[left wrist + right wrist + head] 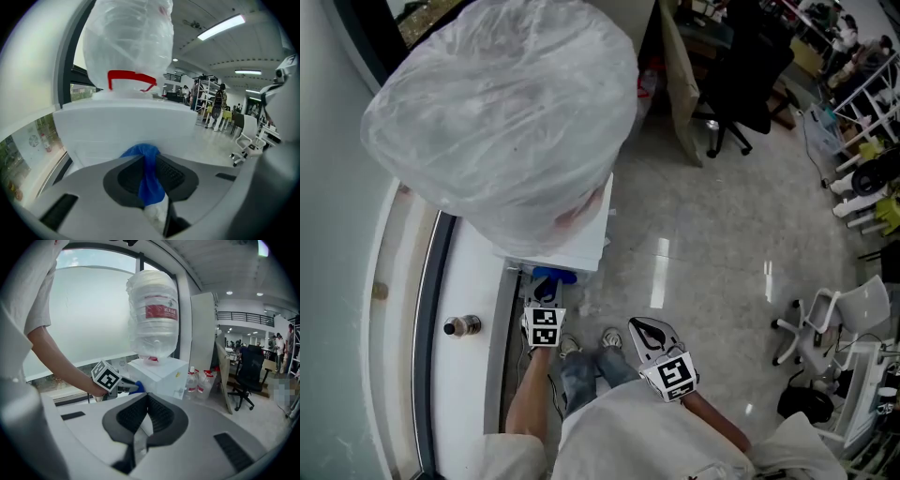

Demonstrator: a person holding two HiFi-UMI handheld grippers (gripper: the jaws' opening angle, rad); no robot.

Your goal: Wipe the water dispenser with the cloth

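Note:
The white water dispenser stands by the window under a large plastic-wrapped bottle. Its white side fills the left gripper view, with the bottle above. My left gripper is shut on a blue cloth, whose front end presses against the dispenser's lower side. In the right gripper view the dispenser, the bottle and the left gripper with the cloth show ahead. My right gripper hangs shut and empty, away from the dispenser.
A window sill with a small bottle runs along the left. A leaning board and a black office chair stand behind the dispenser. Spare water bottles sit on the floor. White chairs are at the right.

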